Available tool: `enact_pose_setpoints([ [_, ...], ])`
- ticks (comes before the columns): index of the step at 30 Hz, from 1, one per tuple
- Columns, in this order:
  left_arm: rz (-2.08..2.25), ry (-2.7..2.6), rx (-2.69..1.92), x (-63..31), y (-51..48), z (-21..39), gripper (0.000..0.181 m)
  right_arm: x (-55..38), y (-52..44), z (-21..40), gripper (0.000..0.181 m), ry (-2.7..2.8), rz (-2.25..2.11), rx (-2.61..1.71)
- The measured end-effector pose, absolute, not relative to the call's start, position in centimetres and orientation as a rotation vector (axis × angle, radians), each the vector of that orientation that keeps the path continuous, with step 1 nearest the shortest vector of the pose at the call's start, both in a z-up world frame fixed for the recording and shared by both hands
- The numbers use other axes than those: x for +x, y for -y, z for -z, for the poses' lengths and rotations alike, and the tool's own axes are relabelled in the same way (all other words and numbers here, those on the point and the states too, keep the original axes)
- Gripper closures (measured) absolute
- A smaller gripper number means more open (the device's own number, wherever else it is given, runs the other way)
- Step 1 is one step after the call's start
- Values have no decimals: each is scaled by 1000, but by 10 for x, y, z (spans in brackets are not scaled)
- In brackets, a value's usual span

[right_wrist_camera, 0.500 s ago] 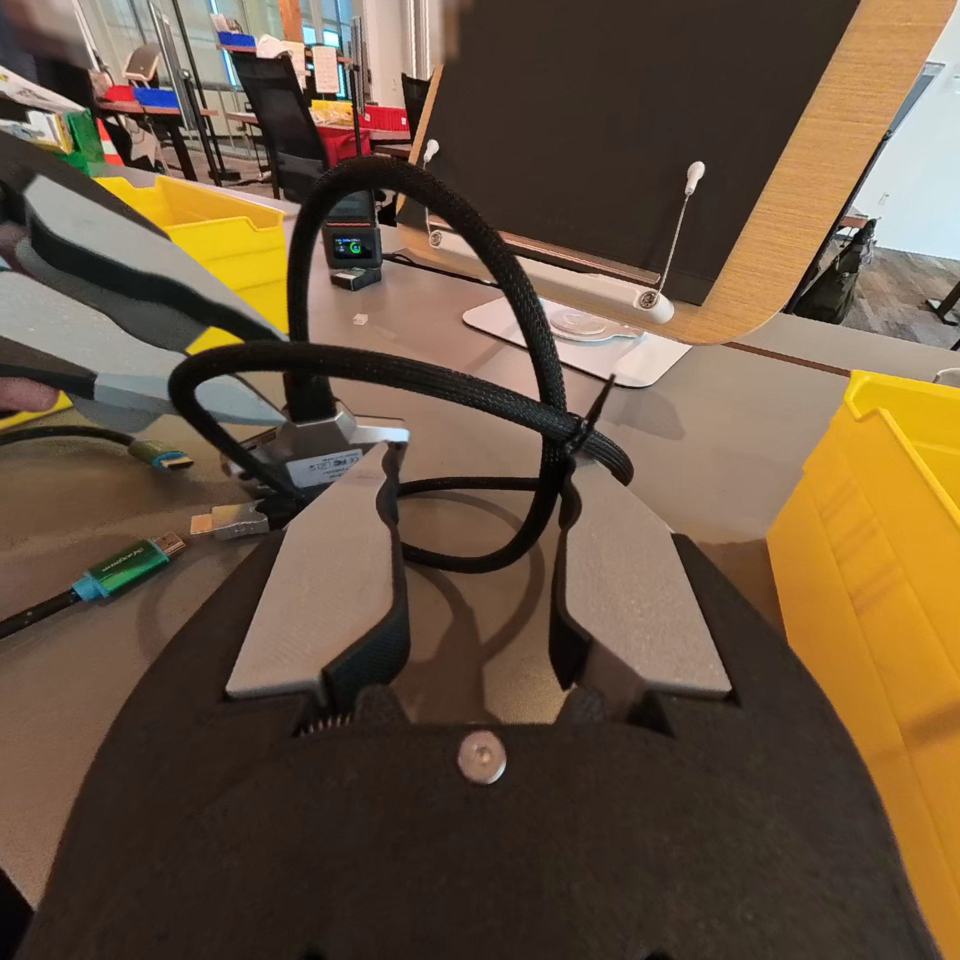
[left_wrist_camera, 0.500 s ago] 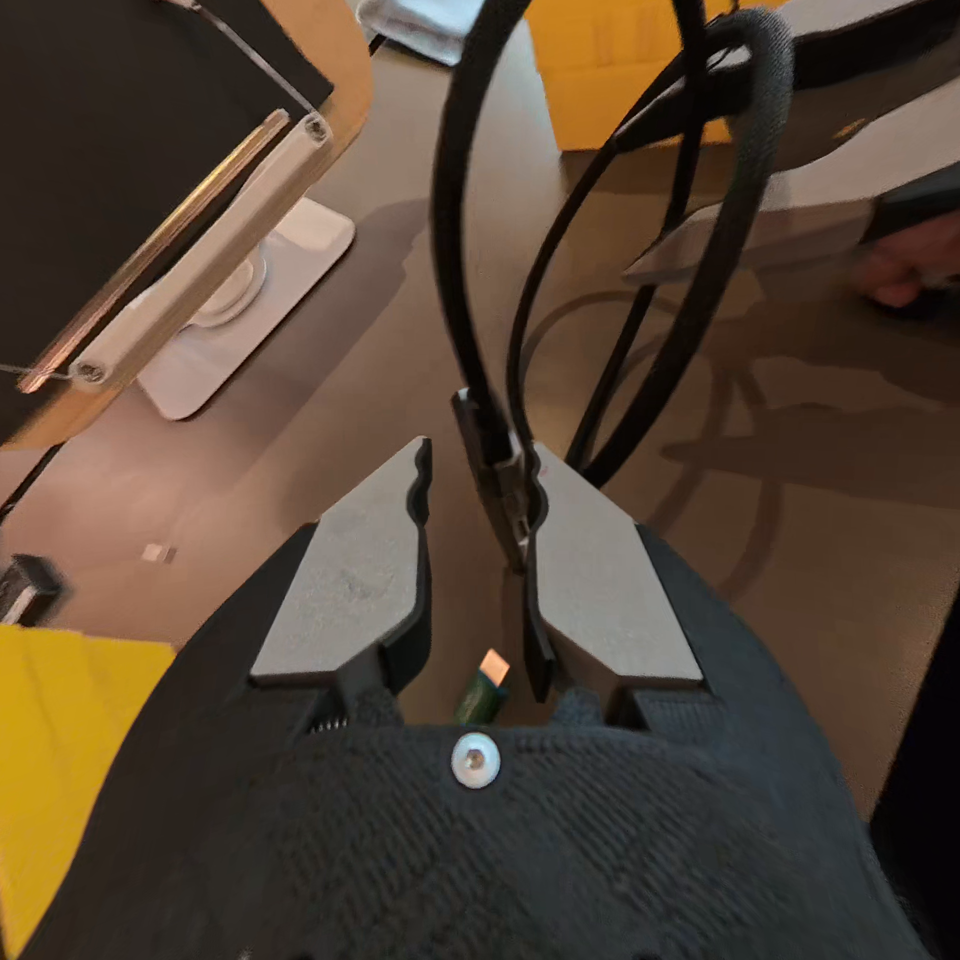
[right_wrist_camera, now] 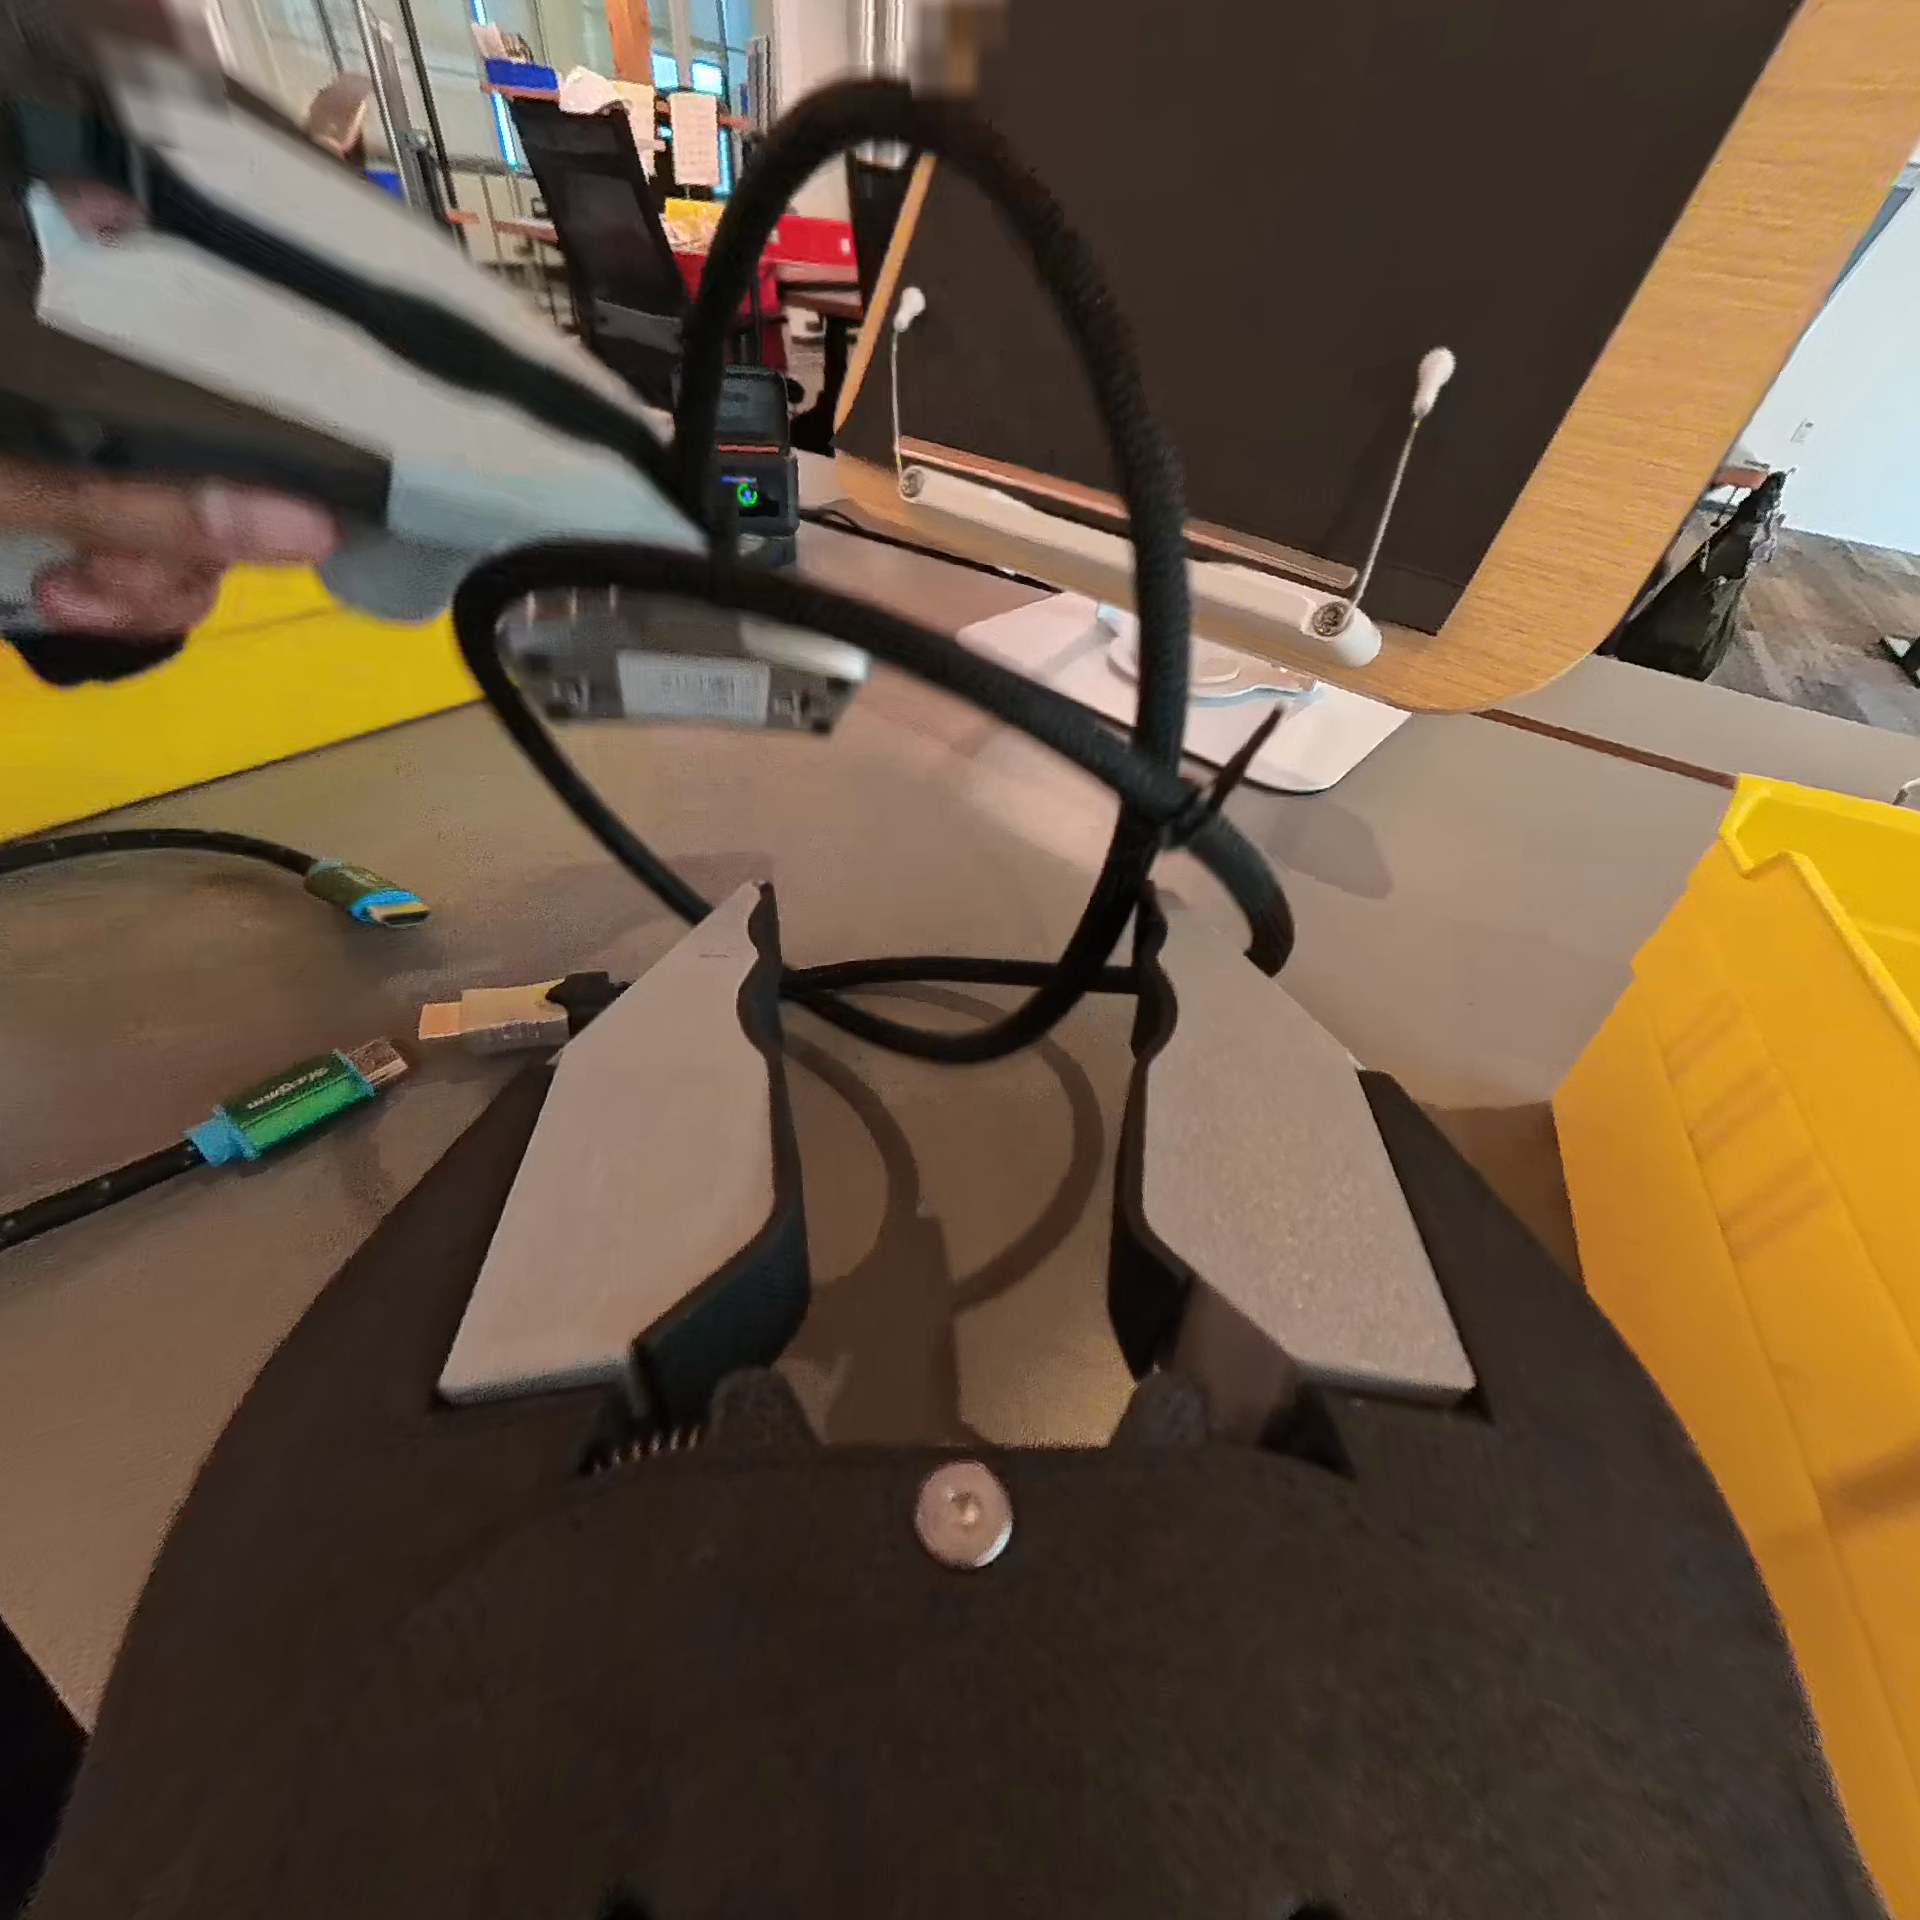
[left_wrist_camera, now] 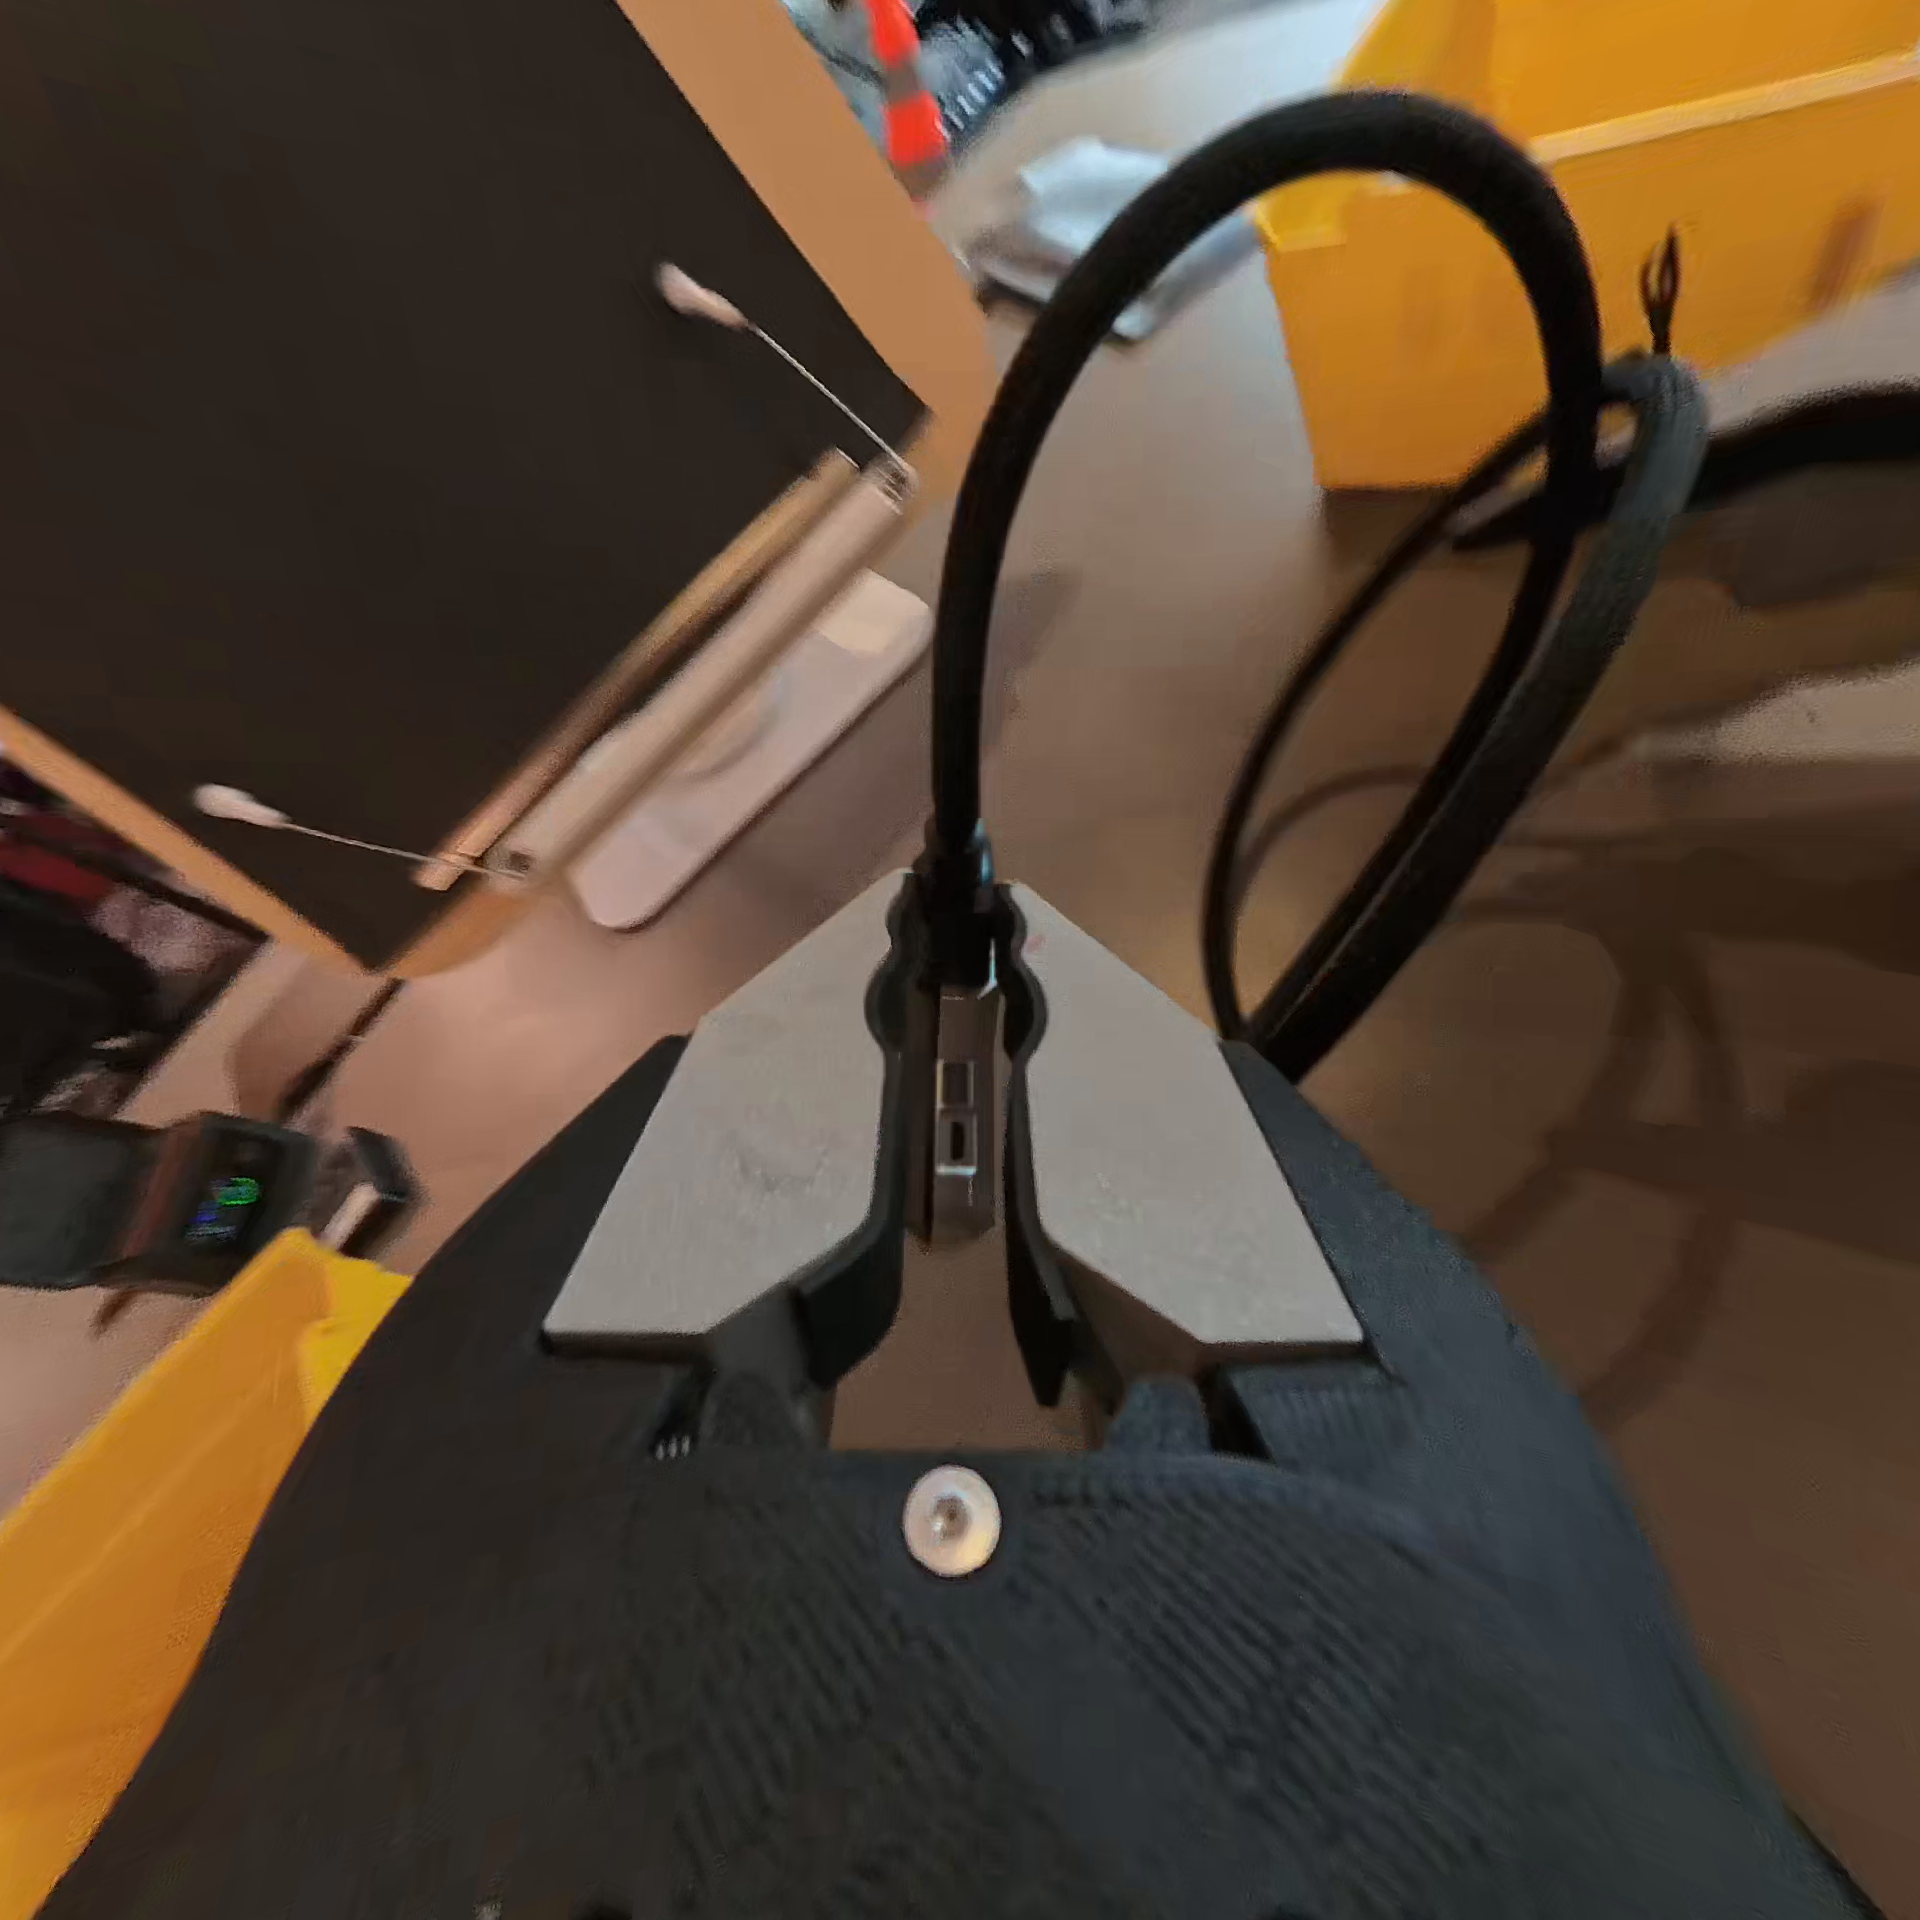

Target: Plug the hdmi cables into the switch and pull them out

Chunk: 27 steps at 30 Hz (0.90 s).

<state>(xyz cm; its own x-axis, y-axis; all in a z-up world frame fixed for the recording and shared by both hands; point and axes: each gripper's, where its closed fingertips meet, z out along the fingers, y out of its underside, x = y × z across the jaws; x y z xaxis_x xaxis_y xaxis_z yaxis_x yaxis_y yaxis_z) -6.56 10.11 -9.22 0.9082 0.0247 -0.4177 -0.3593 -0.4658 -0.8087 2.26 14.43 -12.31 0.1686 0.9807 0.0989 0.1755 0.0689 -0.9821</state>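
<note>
While the left gripper (left_wrist_camera: 951, 925) pinches the grey switch (left_wrist_camera: 956, 1132) edge-on, lifted above the worktop (right_wrist_camera: 935, 831), the right gripper (right_wrist_camera: 956, 935) stands spread over bare surface, yellow bin (right_wrist_camera: 1766, 1195) close at its right. Green-shelled HDMI plugs (right_wrist_camera: 296, 1101) lie unplugged leftward.

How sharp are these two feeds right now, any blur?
Left wrist view: background monitor and yellow bin smeared, the clamped switch fairly sharp. Right wrist view: left gripper and lifted switch blurred, cable plugs on the table crisp.

soft daylight, motion blur, wide-angle bending at edges, faint table shadows.
</note>
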Motion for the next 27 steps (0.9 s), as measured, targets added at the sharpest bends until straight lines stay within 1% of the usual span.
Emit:
enact_pose_setpoints([
  [5,-644,-199,-1799,-77,-101,25,170,31,-132,110,117,1234,-935,-1286],
  [8,-751,-229,-1739,-76,-106,0,170,41,-129,81,116,1166,-1026,-1267],
  [14,-670,-330,-1762,-37,-122,-8,170,61,-103,27,117,1130,-1317,-1256],
  [18,-801,-452,-1685,-6,-120,-15,170,83,-108,-4,120,1044,-1435,-1221],
  [27,-912,-635,-1570,54,-120,1,170,92,-115,-10,123,1004,-1526,-1239],
])
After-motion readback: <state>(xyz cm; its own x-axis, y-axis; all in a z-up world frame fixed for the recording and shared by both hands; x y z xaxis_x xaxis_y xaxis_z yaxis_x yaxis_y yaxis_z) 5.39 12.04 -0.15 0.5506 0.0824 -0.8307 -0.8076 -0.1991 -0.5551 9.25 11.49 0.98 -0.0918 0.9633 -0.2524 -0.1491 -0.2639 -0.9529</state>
